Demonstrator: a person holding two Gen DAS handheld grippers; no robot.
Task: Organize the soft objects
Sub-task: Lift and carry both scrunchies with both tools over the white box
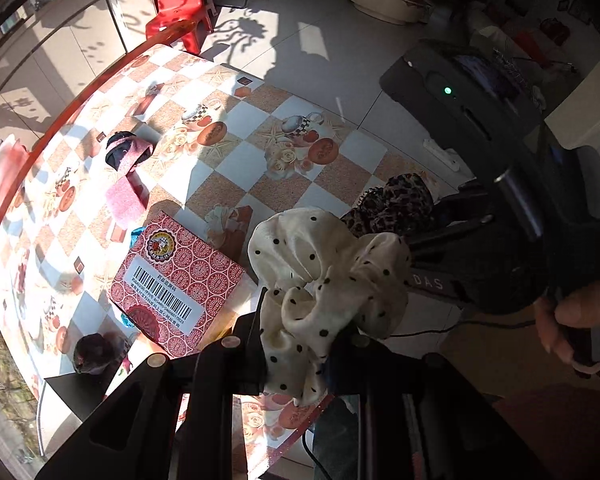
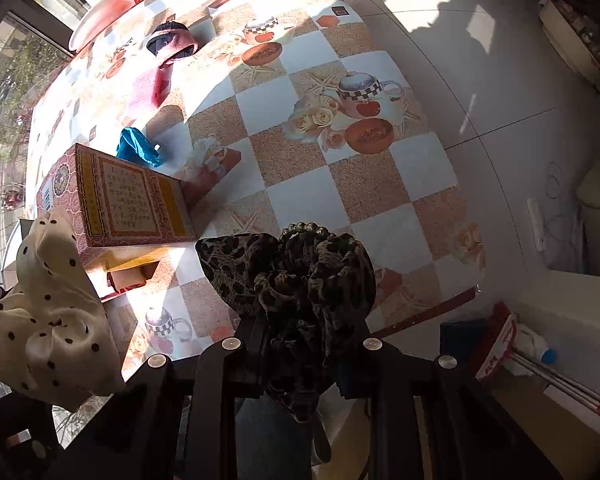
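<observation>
Gripping scrunchies — cream scrunchie (image 1: 324, 292), leopard scrunchie (image 2: 296, 292).

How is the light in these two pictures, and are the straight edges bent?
Left wrist view: hard sunlight and sharp shadows fall across the checked tablecloth, and the table edge curves from the fisheye lens. Right wrist view: glare washes out the far tablecloth, while the leopard scrunchie stays dark and low in detail.

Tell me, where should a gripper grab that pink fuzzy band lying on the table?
Probably at the loose fluffy end of the pink band, coming straight down from above. That end lies flat and free on the tablecloth, while the other end wraps around a dark bundle, which would get in the fingers' way.
</observation>
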